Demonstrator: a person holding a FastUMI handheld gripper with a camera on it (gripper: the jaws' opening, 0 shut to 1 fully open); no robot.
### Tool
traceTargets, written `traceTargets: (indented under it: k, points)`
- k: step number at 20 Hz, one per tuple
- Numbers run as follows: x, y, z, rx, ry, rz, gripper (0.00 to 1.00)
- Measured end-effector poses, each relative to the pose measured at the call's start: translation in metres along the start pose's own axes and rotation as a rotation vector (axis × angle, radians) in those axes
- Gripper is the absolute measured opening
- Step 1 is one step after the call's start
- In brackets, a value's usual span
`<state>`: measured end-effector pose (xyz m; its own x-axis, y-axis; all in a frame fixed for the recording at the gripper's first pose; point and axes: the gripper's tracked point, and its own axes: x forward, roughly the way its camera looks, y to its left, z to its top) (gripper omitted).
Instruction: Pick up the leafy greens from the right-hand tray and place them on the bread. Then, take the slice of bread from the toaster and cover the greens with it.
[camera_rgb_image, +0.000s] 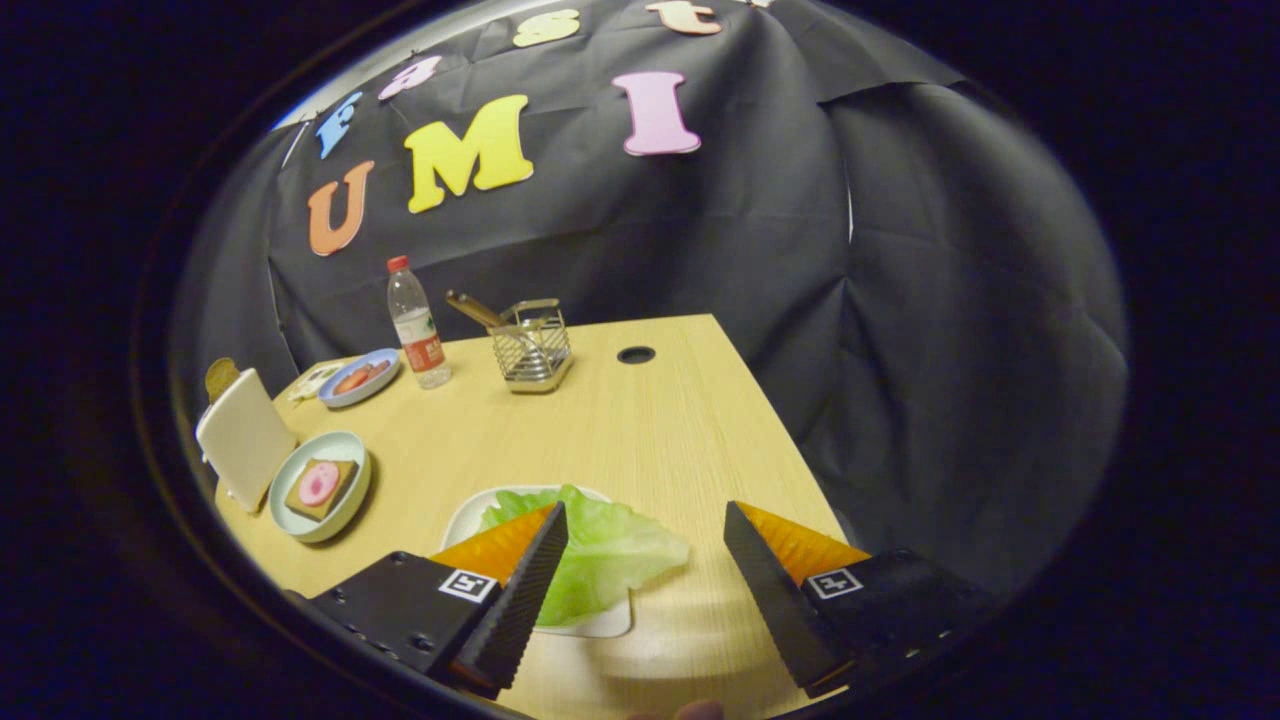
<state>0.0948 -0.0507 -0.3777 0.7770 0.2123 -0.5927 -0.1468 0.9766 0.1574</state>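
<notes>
Black cloth is hanging in folds behind a pale wooden bench; a round cable hole is sitting near its far edge.

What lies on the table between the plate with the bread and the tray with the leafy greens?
In the gripper view, only bare table separates the bread plate from the greens tray. The hand-held gripper is open.

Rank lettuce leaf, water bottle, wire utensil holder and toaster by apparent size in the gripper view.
1. Lettuce leaf, nearest the open hand-held gripper, so inflated.
2. Toaster.
3. Wire utensil holder and water bottle: too close to rank.
</notes>
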Motion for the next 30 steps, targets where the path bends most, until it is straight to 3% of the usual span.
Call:
traceTargets:
  k: [5,8,10,12,15,17,19,30]
  points:
    - [0.026,0.001,-0.026,0.024,0.067,0.006,0.95]
    - [0.034,0.004,-0.028,0.021,0.075,0.016,0.86]
    - [0.032,0.007,-0.027,0.013,0.082,0.010,0.71]
    - [0.032,0.007,-0.021,0.014,0.065,0.001,0.67]
    - [0.031,0.007,-0.017,-0.001,0.054,-0.027,0.17]
    - [0.028,0.011,-0.012,-0.001,0.041,-0.034,0.05]
    - [0.025,0.012,-0.001,0.002,0.020,-0.035,0.00]
    - [-0.033,0.050,0.060,0.049,-0.084,-0.024,0.00]
